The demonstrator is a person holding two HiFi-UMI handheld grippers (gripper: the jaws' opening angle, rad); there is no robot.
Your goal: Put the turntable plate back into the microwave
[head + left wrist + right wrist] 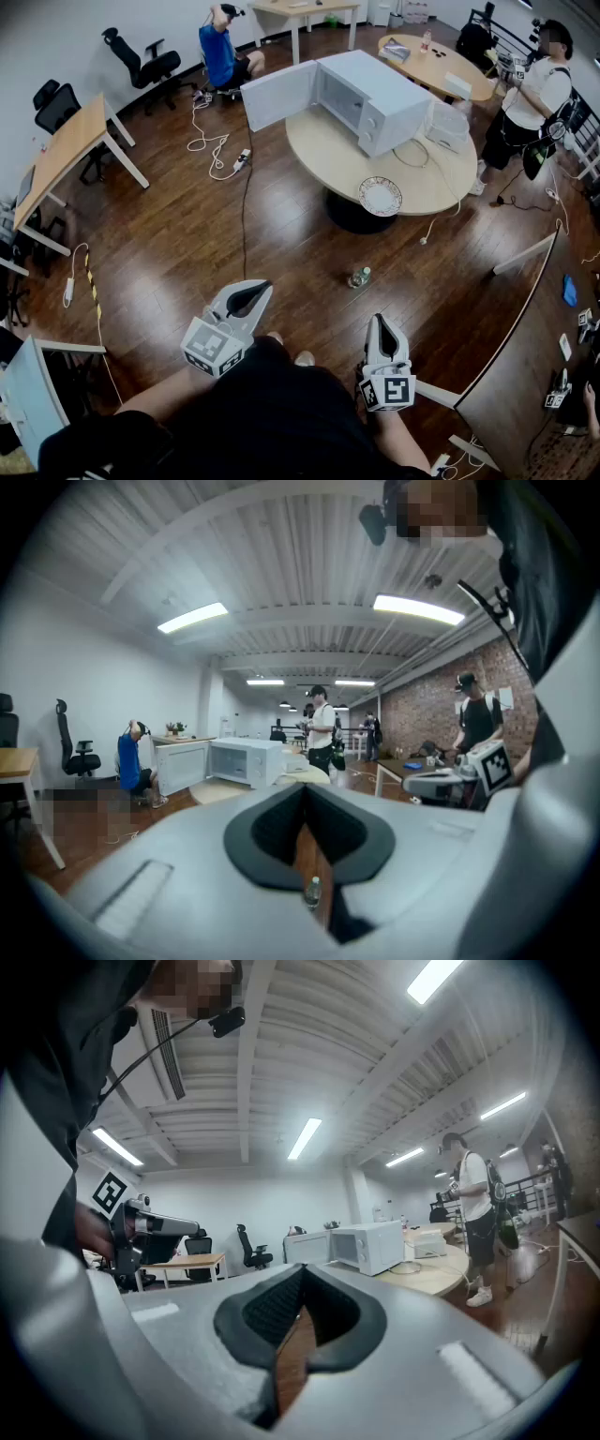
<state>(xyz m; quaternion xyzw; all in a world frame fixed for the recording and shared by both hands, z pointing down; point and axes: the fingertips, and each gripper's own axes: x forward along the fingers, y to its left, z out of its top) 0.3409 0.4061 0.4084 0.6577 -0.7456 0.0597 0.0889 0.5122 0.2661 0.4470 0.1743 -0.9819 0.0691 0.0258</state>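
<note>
Jaws together; microwave (373, 94) open, seemingly empty.

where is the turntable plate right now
In the head view, the round white patterned turntable plate lies right of centre at the near edge of the round beige table, in front of the open white microwave.

1x white box microwave (370, 98), 1x round patterned turntable plate (381, 196), 1x clear plastic bottle (359, 277). 2x round pale-wood tables (328, 150) (431, 70) & 2x grey two-jaw grippers (255, 291) (379, 323). 2 other ppl: blue-shirt person (222, 52), white-shirt person (534, 94).
</note>
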